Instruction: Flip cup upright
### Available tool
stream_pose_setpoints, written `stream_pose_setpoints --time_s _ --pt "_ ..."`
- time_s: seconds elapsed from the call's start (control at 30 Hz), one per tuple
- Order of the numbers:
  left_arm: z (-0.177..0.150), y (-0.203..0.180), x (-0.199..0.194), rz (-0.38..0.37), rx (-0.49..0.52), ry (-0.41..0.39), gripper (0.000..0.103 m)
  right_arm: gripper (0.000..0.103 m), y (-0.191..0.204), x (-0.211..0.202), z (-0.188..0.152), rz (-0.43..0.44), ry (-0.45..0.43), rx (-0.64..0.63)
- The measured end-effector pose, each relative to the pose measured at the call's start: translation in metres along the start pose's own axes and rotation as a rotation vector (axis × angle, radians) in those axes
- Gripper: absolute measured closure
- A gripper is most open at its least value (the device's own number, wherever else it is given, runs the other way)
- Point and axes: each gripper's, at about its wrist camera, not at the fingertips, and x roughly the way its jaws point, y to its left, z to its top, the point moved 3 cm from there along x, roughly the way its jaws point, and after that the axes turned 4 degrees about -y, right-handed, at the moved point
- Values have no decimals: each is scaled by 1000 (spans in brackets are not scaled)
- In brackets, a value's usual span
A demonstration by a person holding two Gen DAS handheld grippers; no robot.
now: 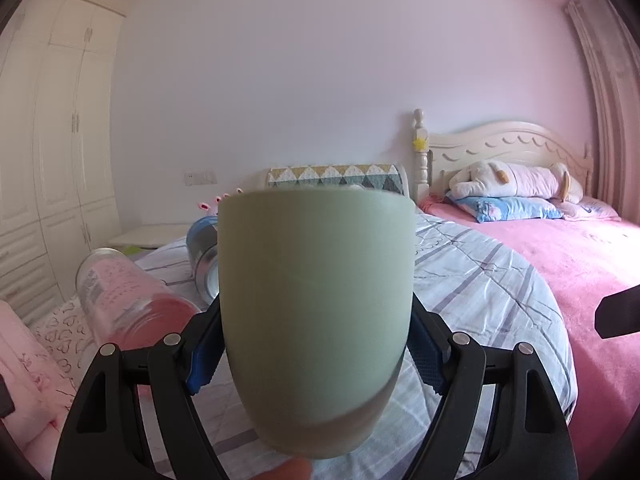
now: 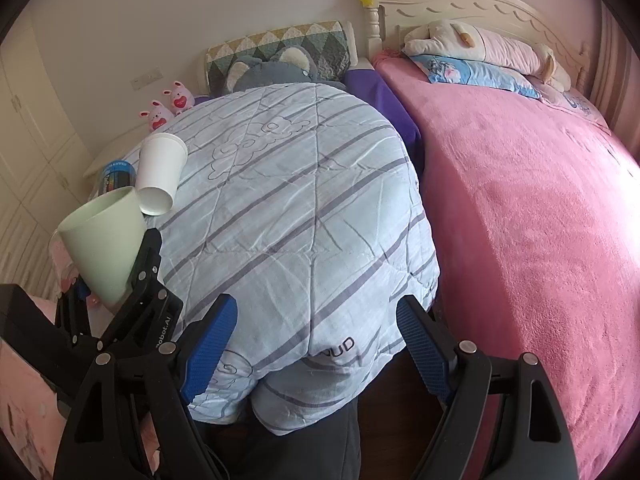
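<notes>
My left gripper (image 1: 316, 344) is shut on a pale green cup (image 1: 316, 312), held upright with its mouth up, above the striped blue quilt (image 1: 480, 280). In the right wrist view the same green cup (image 2: 104, 240) sits in the left gripper (image 2: 108, 276) at the left, tilted a little, rim up. My right gripper (image 2: 312, 352) is open and empty, low over the quilt's near edge (image 2: 304, 216). A white paper cup (image 2: 160, 174) lies on its side on the quilt beyond the green cup.
A pink-filled glass jar (image 1: 120, 300) and a blue tin (image 1: 204, 256) lie on the quilt at the left. A pink blanket (image 2: 520, 200) covers the bed at the right, with pillows and a plush toy (image 2: 480, 48) at the headboard. A wardrobe (image 1: 48, 160) stands at the left.
</notes>
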Motion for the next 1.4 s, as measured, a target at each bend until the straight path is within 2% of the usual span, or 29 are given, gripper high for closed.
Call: stream_pose_setpoints --time_s 0.03,0.1,0.17,0.57,0.77,0.87,1.0,1.17,1.27,1.4 --pt "0 0 -3 -5 4 -2 16 20 1 -1 -1 1 -1 0" --pt "4 1 -7 -13 6 -15 3 20 3 -3 0 3 -6 0" --pt "8 0 -14 -29 11 -32 0 20 5 -6 0 4 -11 -1" --pt "33 8 -48 -164 17 -69 0 20 20 -32 4 -6 -78 18" --pt "54 39 -86 -218 -24 -67 0 20 24 -61 6 -12 -168 62" --pt "70 62 -102 -214 -37 -20 0 20 33 -74 8 -7 -224 57" --pt "86 89 -111 -153 -38 82 0 20 60 -89 5 19 -293 18" --pt "93 125 -117 7 -14 233 0 20 98 -104 -7 44 -347 -68" --pt "92 137 -124 73 0 276 0 20 119 -114 -16 43 -383 -124" --pt "87 154 -135 112 -14 304 0 20 136 -116 -28 48 -405 -164"
